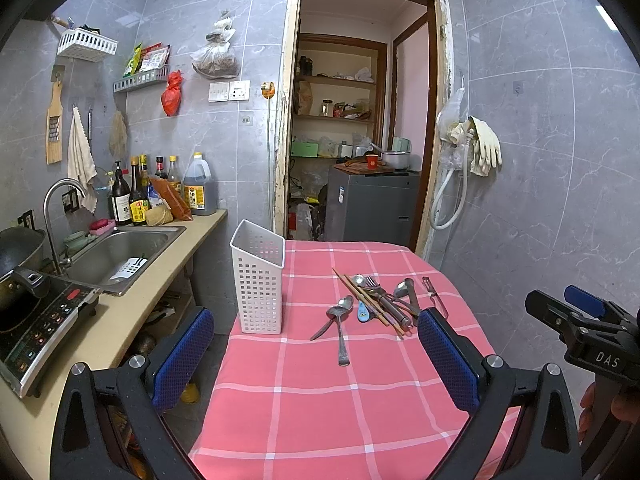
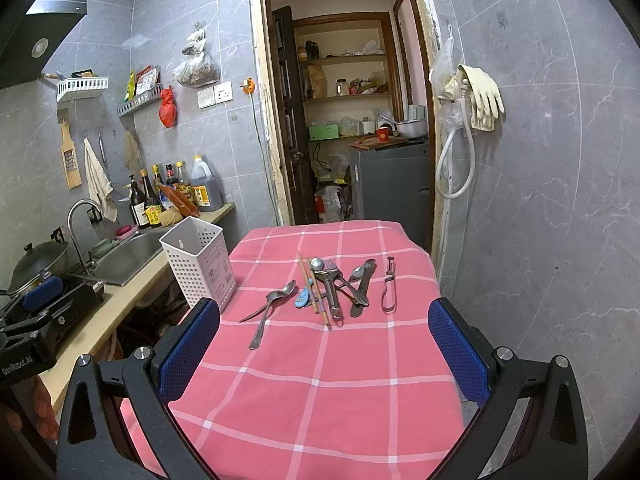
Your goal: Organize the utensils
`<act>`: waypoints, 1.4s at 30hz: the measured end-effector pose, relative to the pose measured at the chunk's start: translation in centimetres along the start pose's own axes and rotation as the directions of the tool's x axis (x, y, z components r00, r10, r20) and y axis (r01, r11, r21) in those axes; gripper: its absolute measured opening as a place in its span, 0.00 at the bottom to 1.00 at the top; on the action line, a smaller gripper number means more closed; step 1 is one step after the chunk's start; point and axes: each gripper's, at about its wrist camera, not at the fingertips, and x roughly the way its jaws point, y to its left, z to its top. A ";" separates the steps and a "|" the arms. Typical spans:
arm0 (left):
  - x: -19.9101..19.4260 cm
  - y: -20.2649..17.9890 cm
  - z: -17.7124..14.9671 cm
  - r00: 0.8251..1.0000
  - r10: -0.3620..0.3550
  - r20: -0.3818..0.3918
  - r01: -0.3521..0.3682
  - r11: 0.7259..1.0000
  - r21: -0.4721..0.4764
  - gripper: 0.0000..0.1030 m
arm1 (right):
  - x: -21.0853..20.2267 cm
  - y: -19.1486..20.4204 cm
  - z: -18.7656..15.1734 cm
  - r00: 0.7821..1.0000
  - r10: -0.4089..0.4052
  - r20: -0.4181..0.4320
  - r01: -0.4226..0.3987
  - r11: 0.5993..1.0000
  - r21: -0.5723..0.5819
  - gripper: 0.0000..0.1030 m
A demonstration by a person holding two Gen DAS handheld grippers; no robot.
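Utensils: loose heap of steel spoons, a fork, wooden chopsticks (image 2: pixel 313 285) and a metal peeler (image 2: pixel 389 288), lying toward the far right of the tabletop.
Separate pair: two steel spoons (image 1: pixel 339 322) crossed just left of the heap, apart from it.
Holder: white perforated plastic utensil caddy (image 1: pixel 259 280), rectangular, upright at the far left edge.
Cover: pink checked tablecloth (image 1: pixel 320 400), soft, draped over rounded edges; near half bare.
Left gripper (image 1: pixel 316 356): blue textured pads spread wide, holding nothing.
Right gripper (image 2: pixel 324 350): fingers apart, holding nothing, above the near edge.
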 end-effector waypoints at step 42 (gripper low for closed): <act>-0.6 0.1 0.1 1.000 0.002 0.003 -0.002 1.000 0.000 1.00 | 0.7 0.2 -0.4 1.000 -0.013 -0.003 0.013 1.000 0.003 0.99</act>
